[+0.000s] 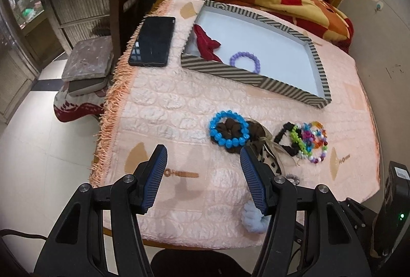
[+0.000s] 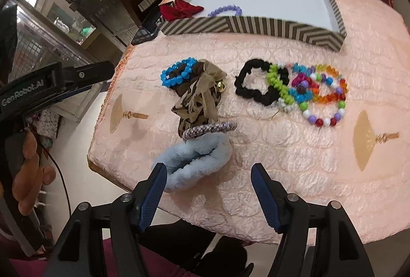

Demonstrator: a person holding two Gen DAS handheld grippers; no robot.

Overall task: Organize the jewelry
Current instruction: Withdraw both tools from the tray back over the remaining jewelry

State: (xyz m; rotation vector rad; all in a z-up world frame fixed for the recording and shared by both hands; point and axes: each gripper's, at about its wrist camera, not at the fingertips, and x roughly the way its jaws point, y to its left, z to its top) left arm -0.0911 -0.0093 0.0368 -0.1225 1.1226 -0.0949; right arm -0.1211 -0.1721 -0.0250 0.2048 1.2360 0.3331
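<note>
Shallow zigzag-striped cardboard tray (image 2: 251, 27) at the far side of the pink quilted surface (image 2: 294, 148), upper centre of the right wrist frame. In its left end: dark red cloth bow (image 2: 179, 9), purple bead bracelet (image 2: 225, 10) just right of it. Black smartphone (image 1: 152, 41) left of the tray. Nearer, mid-frame: blue bead bracelet (image 2: 178, 74) on a brown ribboned scrunchie (image 2: 200, 97); to the right, black scrunchie (image 2: 256, 84) overlapped by multicoloured bead bracelets (image 2: 317, 92). Light blue fluffy scrunchie (image 2: 194, 161) at the near edge, lower centre.
</note>
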